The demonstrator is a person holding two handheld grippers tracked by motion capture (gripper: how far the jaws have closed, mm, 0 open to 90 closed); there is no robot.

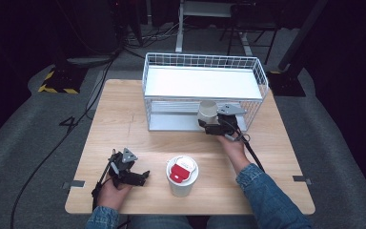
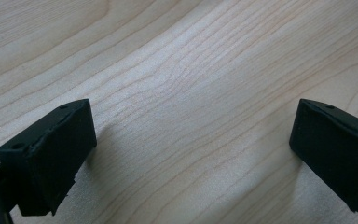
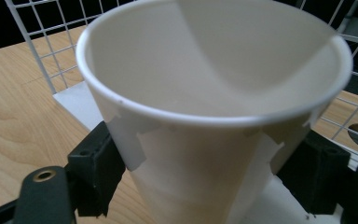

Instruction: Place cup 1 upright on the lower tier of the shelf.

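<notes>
- Dark floor and black stands ringed the wooden table (image 1: 124, 119), whose left half lay bare from the far edge to the near one, giving wide room to move there.
- White wire rack (image 1: 202, 90) stood at the table's far middle and right, its upper shelf a plain white board and its lower shelf open toward the person.
- Bare wood ran between the rack's front and the lidded cup (image 1: 182, 175), which stood upright near the near edge, white with a red patch on its lid.
- Right gripper (image 1: 208, 125) was at the rack's lower opening, its jaws clenched on the open paper cup (image 3: 214, 93), one on each side of the wall.
- That cup was white, rim rolled and unlidded, empty inside; in the high view it sat at the front of the lower shelf, though whether its base touched the shelf was hard to tell.
- Left gripper (image 1: 143, 175) lay low near the table's near-left edge, just left of the lidded cup, its jaws released and wide apart over bare wood.
</notes>
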